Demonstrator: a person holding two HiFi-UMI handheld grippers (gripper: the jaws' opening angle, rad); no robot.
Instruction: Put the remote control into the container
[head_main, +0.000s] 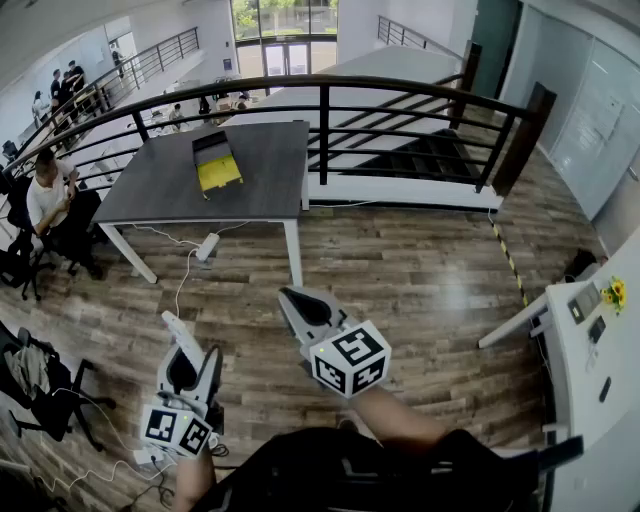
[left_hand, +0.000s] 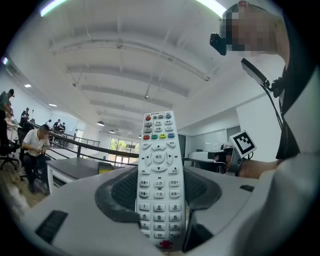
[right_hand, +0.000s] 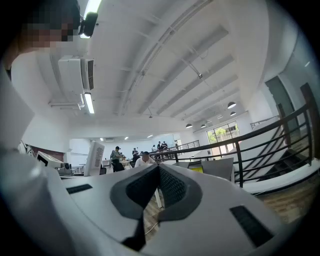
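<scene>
A white remote control (left_hand: 159, 170) stands upright between the jaws of my left gripper (left_hand: 160, 202), buttons facing the camera. In the head view it sticks up out of the left gripper (head_main: 188, 362) as a white bar, the remote control (head_main: 177, 333), low over the wooden floor. My right gripper (head_main: 292, 298) is held beside it, further right and higher. Its pads meet with nothing between them in the right gripper view, right gripper (right_hand: 159, 174). The container (head_main: 216, 162), a grey tray with a yellow inside, lies far ahead on the grey table (head_main: 170, 190).
A black railing (head_main: 400, 95) and a staircase (head_main: 420, 150) run behind the table. A person (head_main: 45, 195) sits at the left by office chairs. A power strip (head_main: 207, 246) with cables lies under the table. A white counter (head_main: 590, 340) stands at the right.
</scene>
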